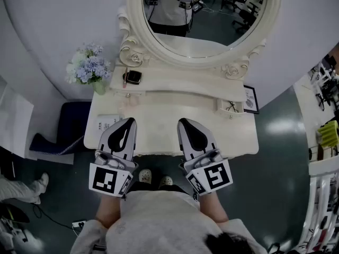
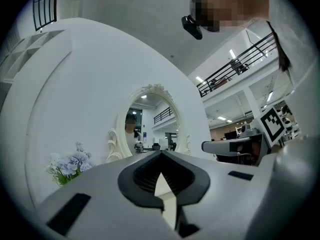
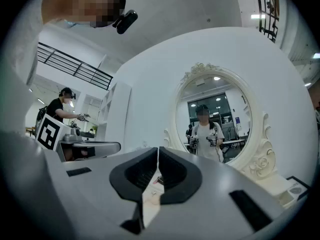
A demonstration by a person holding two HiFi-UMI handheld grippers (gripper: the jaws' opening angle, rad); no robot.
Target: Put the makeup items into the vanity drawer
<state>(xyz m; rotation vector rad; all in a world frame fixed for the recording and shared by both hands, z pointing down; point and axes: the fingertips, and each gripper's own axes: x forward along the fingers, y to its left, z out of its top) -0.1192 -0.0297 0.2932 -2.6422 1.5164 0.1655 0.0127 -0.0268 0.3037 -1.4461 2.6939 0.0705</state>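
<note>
Both grippers idle, held side by side over the front edge of the vanity tabletop (image 1: pixel 175 110), pointing roughly level toward the oval mirror (image 1: pixel 204 15). Looks like a ready pose, w/ nothing picked up yet.

Left gripper (image 1: pixel 128 120): fingers pressed together at the tips, nothing between them. Right gripper (image 1: pixel 184 121): same, fingers closed tip to tip & empty. Prob. kept closed because there's nothing to grab at this range.

Makeup items sit well apart from both grippers, on the raised back shelf under the mirror, left side: a dark compact (image 1: pixel 133 77) w/ a slim pinkish stick (image 1: pixel 125 78) just beside it, maybe a lipstick, too small to be sure. Both lie nearer the left gripper, so that one seems the natural pick for the reach.

Drawer: not seen open in any view. If it's under the tabletop front, the grippers & the person's body cover it. Judging by that, task is at the very start, and the drawer likely needs pulling out first.

Also around: blue-white flower bunch (image 1: pixel 89 67) at the far left corner, small framed picture (image 1: pixel 250 98) at the right.
</note>
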